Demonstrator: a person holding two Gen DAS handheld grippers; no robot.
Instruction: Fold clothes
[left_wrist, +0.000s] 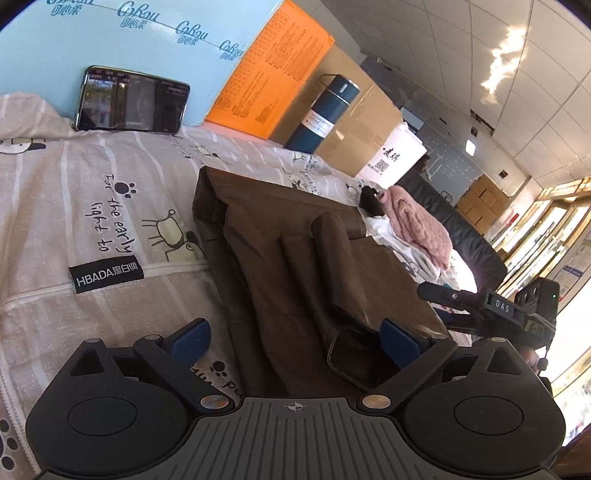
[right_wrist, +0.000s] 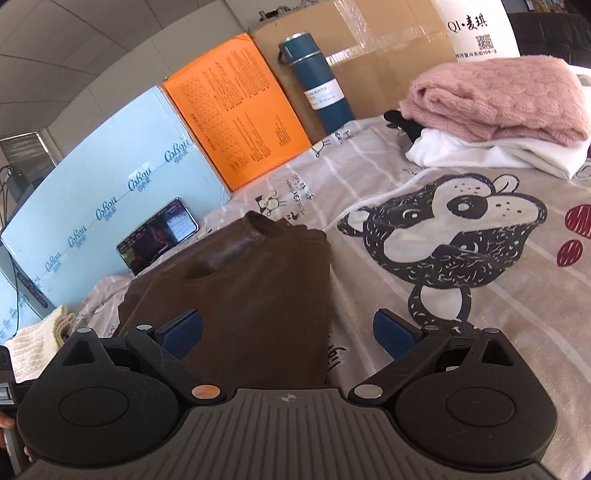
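A brown garment (left_wrist: 295, 266) lies folded into a long stack on the printed bedsheet (left_wrist: 92, 192). My left gripper (left_wrist: 295, 341) stands open over its near end, blue pads apart, nothing pressed between them. In the right wrist view the same brown garment (right_wrist: 240, 295) fills the lower middle, its collar end raised at the far side. My right gripper (right_wrist: 290, 338) is open above its near right edge, with the left pad over the cloth and the right pad over the sheet. The right gripper (left_wrist: 491, 310) also shows at the right of the left wrist view.
A phone (left_wrist: 131, 99) leans on a light blue box (left_wrist: 110, 44). An orange box (right_wrist: 236, 110), a blue flask (right_wrist: 317, 81) and a cardboard box (right_wrist: 388, 62) line the back. A pink sweater (right_wrist: 498, 99) lies on white clothes (right_wrist: 480, 151) at the far right.
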